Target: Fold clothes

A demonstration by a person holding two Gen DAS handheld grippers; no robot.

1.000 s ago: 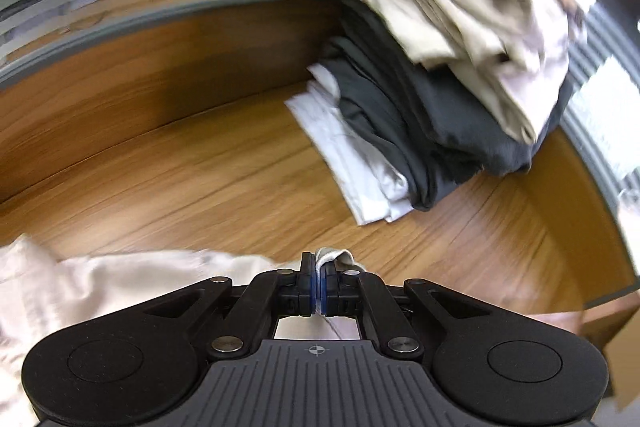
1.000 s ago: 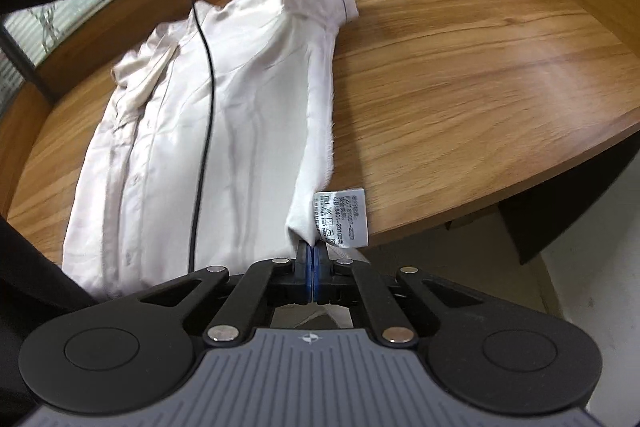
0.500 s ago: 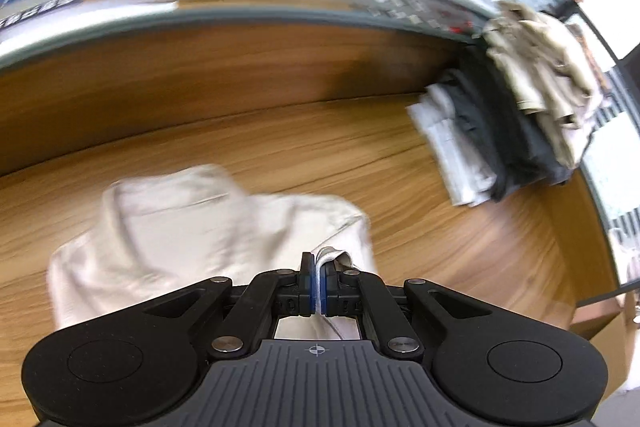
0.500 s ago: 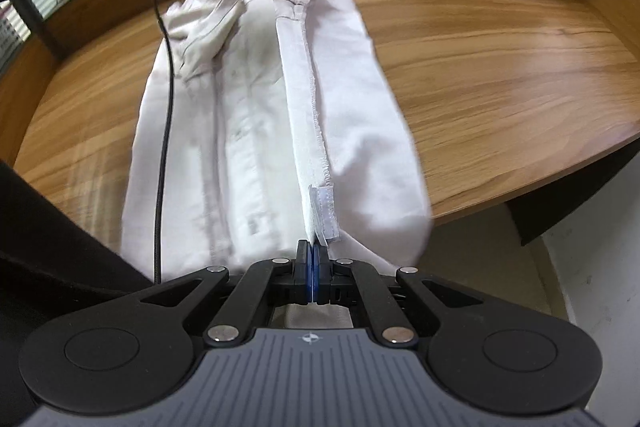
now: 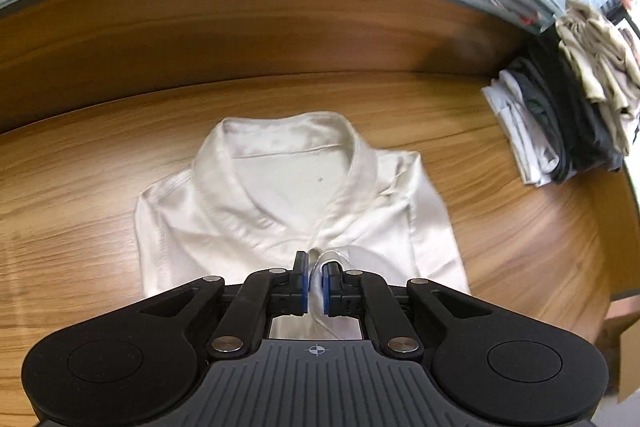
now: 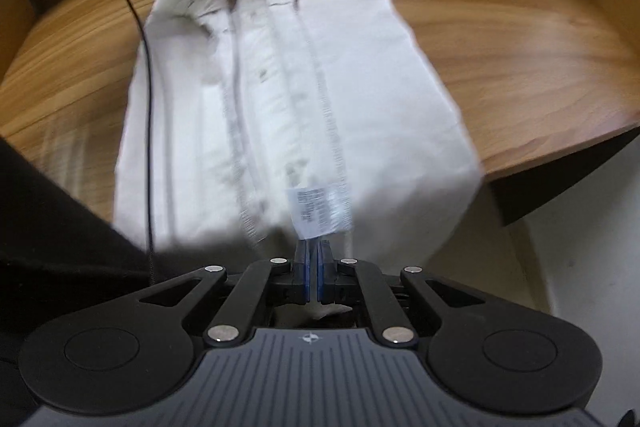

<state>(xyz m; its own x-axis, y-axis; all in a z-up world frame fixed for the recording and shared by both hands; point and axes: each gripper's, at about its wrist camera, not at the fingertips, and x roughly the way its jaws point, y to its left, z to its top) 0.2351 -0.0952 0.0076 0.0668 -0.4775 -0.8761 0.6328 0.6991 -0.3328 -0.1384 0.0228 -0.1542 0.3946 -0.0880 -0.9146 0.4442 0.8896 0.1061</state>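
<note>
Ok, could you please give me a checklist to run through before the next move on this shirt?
1. Left tongs released: ok; they have just been opening, shirt cloth loose between them.
2. Right tongs gripping: ok; shut on the shirt by the care label.
3. Collar flat: ok.
4. Shirt wholly on the table: not ok; its near end overhangs the edge.
5. Stack of folded clothes clear: ok.
6. Fold smooth: cannot tell; blurred.
</note>
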